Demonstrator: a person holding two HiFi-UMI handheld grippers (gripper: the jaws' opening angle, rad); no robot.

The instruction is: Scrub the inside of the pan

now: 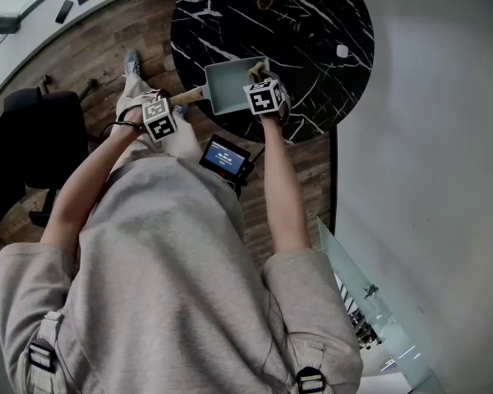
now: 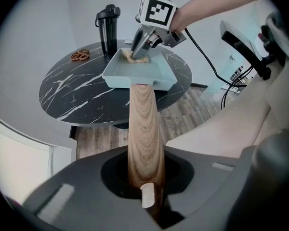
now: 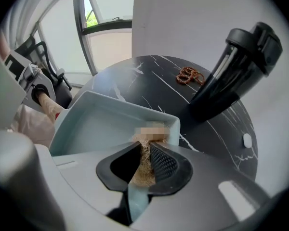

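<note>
A pale blue square pan (image 1: 228, 85) sits over the near edge of the round black marble table (image 1: 312, 23). My left gripper (image 2: 151, 196) is shut on the pan's wooden handle (image 2: 143, 129), which runs straight away from it to the pan (image 2: 139, 76). My right gripper (image 3: 143, 163) is shut on a tan fibrous scrubber (image 3: 145, 153), held inside the pan (image 3: 96, 124) near its far right corner. In the head view the right gripper (image 1: 259, 74) reaches over the pan's right side and the left gripper (image 1: 174, 105) holds the handle (image 1: 189, 97).
A black bottle (image 2: 107, 30) stands at the table's back, with a brown pretzel-like knot (image 2: 80, 55) beside it. A small white object (image 1: 342, 51) lies at the table's right. A small screen device (image 1: 224, 156) hangs at the person's waist. A black chair (image 1: 33, 138) stands left.
</note>
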